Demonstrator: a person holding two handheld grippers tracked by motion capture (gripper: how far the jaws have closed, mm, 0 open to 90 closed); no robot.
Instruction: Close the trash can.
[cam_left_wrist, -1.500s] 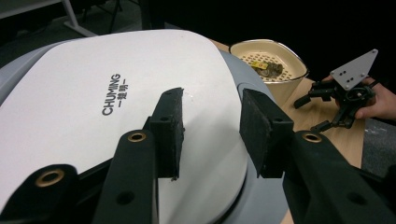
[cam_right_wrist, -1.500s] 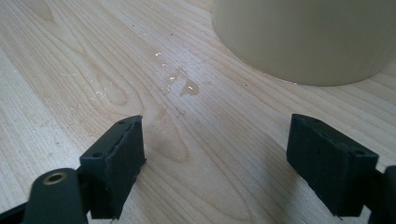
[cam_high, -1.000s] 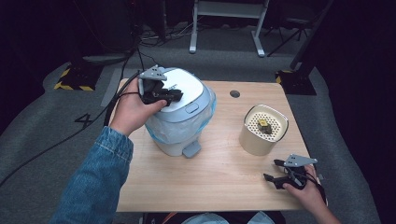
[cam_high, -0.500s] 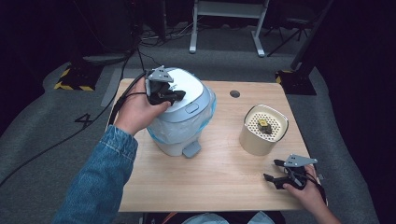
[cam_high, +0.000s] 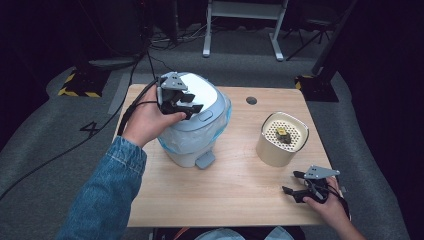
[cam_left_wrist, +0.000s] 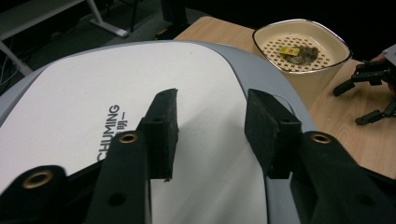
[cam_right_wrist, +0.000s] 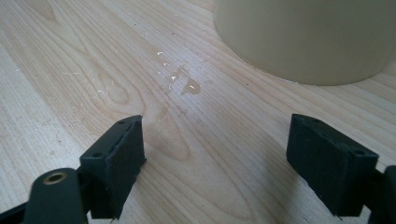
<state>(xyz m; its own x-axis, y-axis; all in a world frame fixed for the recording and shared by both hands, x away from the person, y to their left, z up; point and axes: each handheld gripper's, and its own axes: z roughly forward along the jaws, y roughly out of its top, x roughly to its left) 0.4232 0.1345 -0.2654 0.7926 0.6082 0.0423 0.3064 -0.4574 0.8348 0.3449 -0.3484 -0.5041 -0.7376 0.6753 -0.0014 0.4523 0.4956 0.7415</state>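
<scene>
Risk: lid slip | left hand-held gripper (cam_high: 181, 102) spread, empty, over white lid (cam_left_wrist: 93, 116) of pedal bin (cam_high: 192, 125) at frame centre-left | smooth lid, bin may tip | right hand-held gripper (cam_high: 305, 185) spread, idle on bench (cam_high: 240, 185) lower right, near cream strainer pot (cam_high: 281, 139).

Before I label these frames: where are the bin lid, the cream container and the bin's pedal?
bin lid (cam_left_wrist: 84, 102), left gripper view, white top.
cream container (cam_high: 274, 150), high view, outer wall.
pedal (cam_high: 204, 160), high view, grey tab.
</scene>
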